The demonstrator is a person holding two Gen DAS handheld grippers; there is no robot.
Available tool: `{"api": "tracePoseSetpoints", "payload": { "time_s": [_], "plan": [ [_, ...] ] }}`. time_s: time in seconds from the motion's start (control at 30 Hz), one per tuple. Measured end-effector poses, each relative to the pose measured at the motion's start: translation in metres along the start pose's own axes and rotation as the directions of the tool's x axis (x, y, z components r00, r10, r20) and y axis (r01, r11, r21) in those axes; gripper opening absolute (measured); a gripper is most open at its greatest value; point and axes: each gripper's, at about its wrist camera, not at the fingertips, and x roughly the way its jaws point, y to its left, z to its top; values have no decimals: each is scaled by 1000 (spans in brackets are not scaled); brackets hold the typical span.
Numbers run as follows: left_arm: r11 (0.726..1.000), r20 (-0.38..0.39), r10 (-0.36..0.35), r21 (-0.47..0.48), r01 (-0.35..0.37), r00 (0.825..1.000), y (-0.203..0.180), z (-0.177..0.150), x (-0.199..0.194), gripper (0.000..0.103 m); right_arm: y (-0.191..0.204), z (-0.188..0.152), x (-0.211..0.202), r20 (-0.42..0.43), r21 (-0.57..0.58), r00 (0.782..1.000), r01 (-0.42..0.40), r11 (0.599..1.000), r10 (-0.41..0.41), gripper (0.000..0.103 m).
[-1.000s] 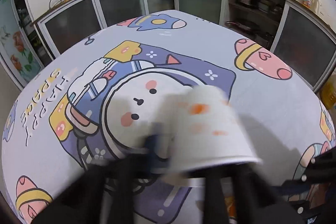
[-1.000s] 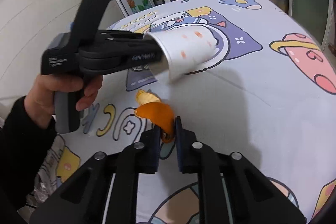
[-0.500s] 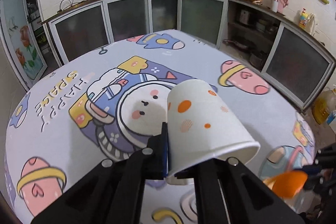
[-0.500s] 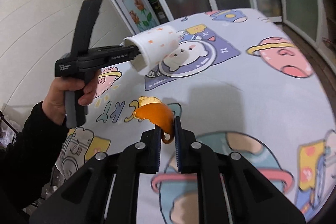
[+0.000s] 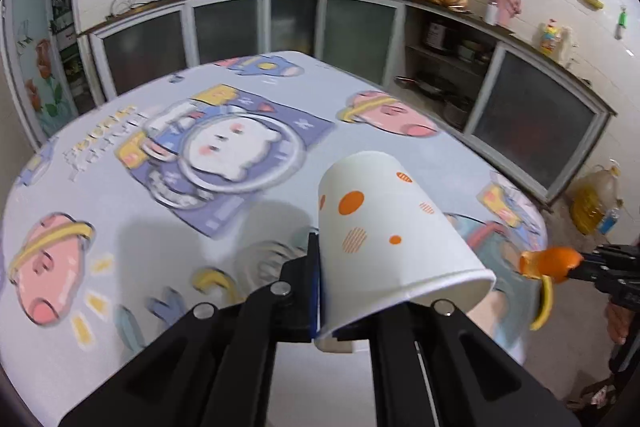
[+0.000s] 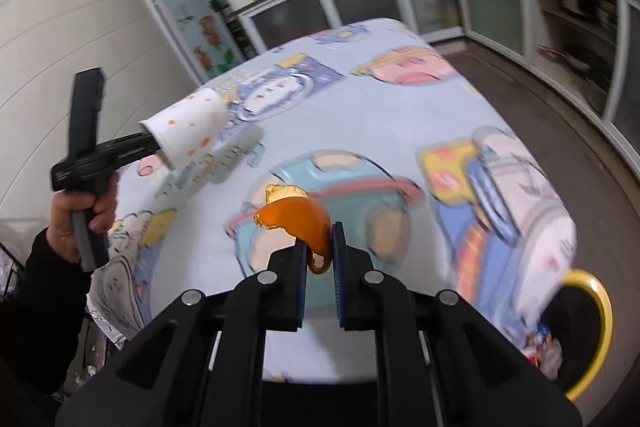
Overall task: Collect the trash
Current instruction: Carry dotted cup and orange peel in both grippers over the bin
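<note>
My left gripper [image 5: 324, 291] is shut on the rim of a white paper cup [image 5: 392, 235] with orange dots and holds it tilted above the table. It also shows in the right wrist view, where the cup [image 6: 188, 131] is at the left. My right gripper [image 6: 319, 259] is shut on a piece of orange peel [image 6: 298, 219] and holds it in the air over the table's near right part. The peel [image 5: 548, 263] also shows at the right edge of the left wrist view.
The table [image 5: 120, 211] wears a pale blue cartoon cloth. A bin with a yellow rim [image 6: 592, 327] holding some trash stands on the floor below the table's right corner. Kitchen cabinets [image 5: 360, 27] line the far walls.
Both grippers have lifted and pulled back toward the table's near right side, each keeping its load. The bin has come into the right wrist view.
</note>
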Motion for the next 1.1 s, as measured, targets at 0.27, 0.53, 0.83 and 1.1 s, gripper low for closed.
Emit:
{"api": "tracePoseSetpoints", "payload": {
  "time_s": [0.27,0.53,0.83,1.1],
  "plan": [
    [981,-1,-173,93,173,985,-97,-18,-2,3,-63,-57,-70,54,156,985,154,976,-164,11],
    [923,-45,-318,214,320,947,-208,-20,19,3,-129,-96,-136,85,298,926,329,896,-369,11],
    [853,-155,-391,308,420,907,-306,-31,59,3,-188,-125,-151,53,404,883,409,818,-467,11],
    [826,-199,-384,361,432,902,-359,-43,93,3,-221,-138,-140,21,448,857,452,771,-514,11]
  ]
}}
